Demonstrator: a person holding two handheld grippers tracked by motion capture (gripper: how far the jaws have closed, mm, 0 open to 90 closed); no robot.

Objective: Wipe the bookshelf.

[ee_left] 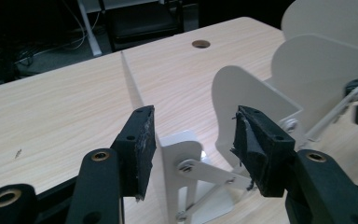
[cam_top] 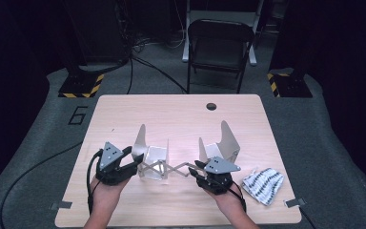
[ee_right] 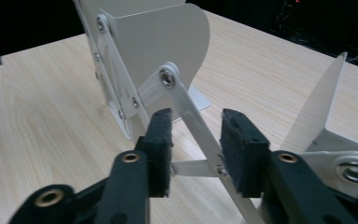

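Pale wooden table (cam_top: 124, 109): your left gripper (ee_left: 193, 140) stands spread around the white metal scissor-linked rack (cam_top: 164, 168); right gripper (ee_right: 196, 144) seemingly straddles its strut unpinched, so it may slip.

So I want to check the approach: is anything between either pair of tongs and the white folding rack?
Nothing visible. The left tongs straddle the rack end plate; the right tongs straddle its scissor bar.
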